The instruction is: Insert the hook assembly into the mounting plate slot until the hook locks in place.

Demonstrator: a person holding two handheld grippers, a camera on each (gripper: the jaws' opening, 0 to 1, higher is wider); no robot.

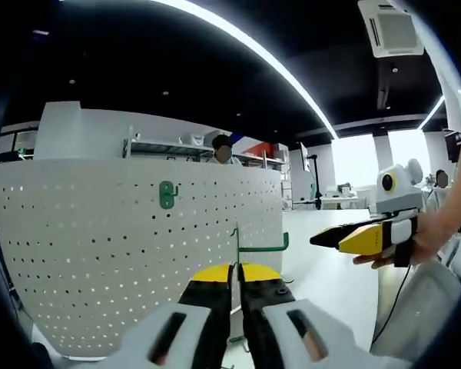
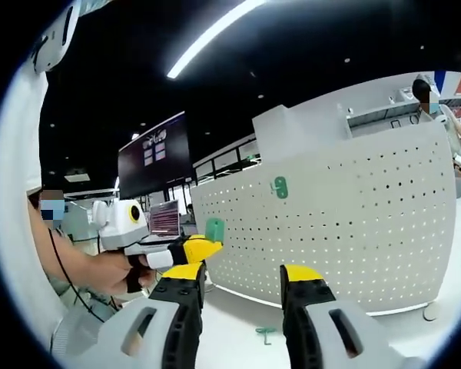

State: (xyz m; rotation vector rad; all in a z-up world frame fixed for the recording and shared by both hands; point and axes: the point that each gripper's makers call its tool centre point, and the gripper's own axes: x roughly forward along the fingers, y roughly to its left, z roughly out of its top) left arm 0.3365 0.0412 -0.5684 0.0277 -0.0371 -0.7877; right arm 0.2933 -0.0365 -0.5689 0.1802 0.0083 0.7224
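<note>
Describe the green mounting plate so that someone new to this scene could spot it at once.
Find the big white perforated board. High on its face, near the middle, sits the small green mounting plate. It alone is fixed flat to the board; the green hook is gripped in the left tongs, in front of the board.

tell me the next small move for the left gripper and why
Probably carry the left gripper forward toward the white pegboard. Its jaws are shut on a green hook held short of the panel, while another green hook already hangs there. The open right gripper holds nothing.
</note>
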